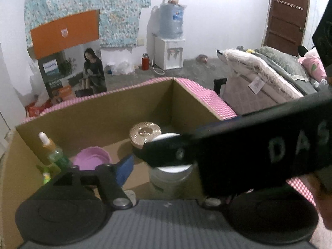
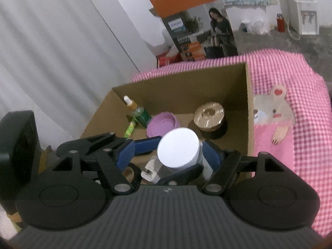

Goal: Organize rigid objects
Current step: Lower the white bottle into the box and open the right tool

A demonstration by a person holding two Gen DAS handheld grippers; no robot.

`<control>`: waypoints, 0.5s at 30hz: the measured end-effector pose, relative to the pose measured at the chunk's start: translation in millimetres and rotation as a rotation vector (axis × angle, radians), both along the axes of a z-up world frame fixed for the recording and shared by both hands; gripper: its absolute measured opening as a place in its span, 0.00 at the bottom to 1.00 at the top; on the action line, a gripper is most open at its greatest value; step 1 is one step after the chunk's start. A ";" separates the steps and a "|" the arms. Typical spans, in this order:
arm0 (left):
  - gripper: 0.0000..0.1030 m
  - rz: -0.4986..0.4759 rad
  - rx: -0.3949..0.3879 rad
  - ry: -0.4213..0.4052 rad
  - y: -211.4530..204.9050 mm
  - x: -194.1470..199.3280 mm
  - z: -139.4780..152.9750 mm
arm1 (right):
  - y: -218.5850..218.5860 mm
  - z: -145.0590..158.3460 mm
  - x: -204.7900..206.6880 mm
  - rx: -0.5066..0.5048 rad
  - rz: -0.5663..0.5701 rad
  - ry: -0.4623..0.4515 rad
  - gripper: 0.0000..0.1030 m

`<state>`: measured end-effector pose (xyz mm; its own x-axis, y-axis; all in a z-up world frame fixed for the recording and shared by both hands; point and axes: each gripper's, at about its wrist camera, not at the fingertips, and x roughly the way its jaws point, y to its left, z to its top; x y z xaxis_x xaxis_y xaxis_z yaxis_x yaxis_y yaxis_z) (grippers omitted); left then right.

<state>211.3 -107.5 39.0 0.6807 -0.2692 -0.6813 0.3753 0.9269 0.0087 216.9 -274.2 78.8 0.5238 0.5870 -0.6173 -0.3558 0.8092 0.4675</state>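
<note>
An open cardboard box (image 1: 87, 116) (image 2: 250, 112) stands on a pink checked cloth. Inside it are a dropper bottle (image 1: 51, 149) (image 2: 137, 110), a small green tube (image 2: 129, 128), a purple bowl (image 1: 91, 158) (image 2: 161, 124) and a gold-lidded jar (image 1: 145, 133) (image 2: 209, 115). A white-lidded jar (image 2: 177, 150) (image 1: 170, 176) sits between both grippers' blue fingers (image 2: 126, 153), at the box's near side. My right gripper (image 2: 172, 155) is shut on the jar. My left gripper (image 1: 164, 166) stands wide beside it; the right gripper's black body covers its right finger.
The pink checked cloth (image 2: 300, 124) with a bear picture covers the table. Beyond it stand an orange and grey carton (image 1: 68, 62), a water dispenser (image 1: 170, 47), a red flask (image 1: 145, 61) and a bed (image 1: 269, 72). A white curtain (image 2: 51, 62) hangs left.
</note>
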 end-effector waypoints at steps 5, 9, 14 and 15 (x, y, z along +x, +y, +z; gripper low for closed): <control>0.87 0.027 0.001 -0.051 11.1 -24.6 23.9 | -2.6 30.7 -23.3 0.023 -0.021 -0.106 0.79; 0.99 0.083 0.003 -0.109 27.7 -52.8 47.1 | -4.5 60.4 -54.5 0.045 -0.050 -0.207 0.88; 1.00 0.201 -0.008 -0.144 57.7 -81.6 71.3 | -7.3 85.1 -100.2 0.046 -0.110 -0.337 0.99; 1.00 0.237 0.000 -0.136 63.1 -84.9 73.8 | -7.0 87.4 -107.0 0.034 -0.124 -0.353 0.99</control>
